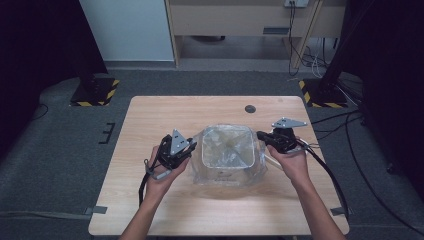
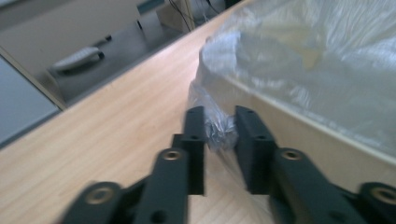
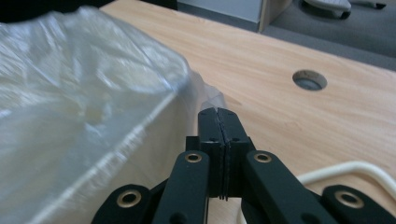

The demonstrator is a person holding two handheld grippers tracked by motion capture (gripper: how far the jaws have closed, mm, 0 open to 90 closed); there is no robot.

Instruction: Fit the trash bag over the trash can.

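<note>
**Both grippers on the plastic bag**

My left gripper [image 2: 219,133] had its jaws almost together, with a small bunch of the clear plastic bag [image 2: 299,51] pinched between the pads. In the high view I held this gripper [image 1: 192,145] just at the left side of the bin [image 1: 226,146], touching the film there. My left hand [image 1: 162,177] was under it, nearer to the front edge of the table [image 1: 150,125].

My right gripper [image 3: 218,116] was completely closed, the two jaws pressed together, and a thin fold of the bag [image 3: 212,99] stood out from between the tips. In the high view this gripper [image 1: 261,135] was at the right side of the bin, and my right hand [image 1: 292,162] held it from behind.

The bag lined a pale square bin and was folded over its rim; loose film also lay on the table around the bottom of the bin. The bin stood near the middle of the table, a little toward the right edge. A round cable hole [image 1: 250,108] was near the far edge, well apart from the bin. A white cable [image 3: 355,170] lay on the table beside my right gripper.
</note>
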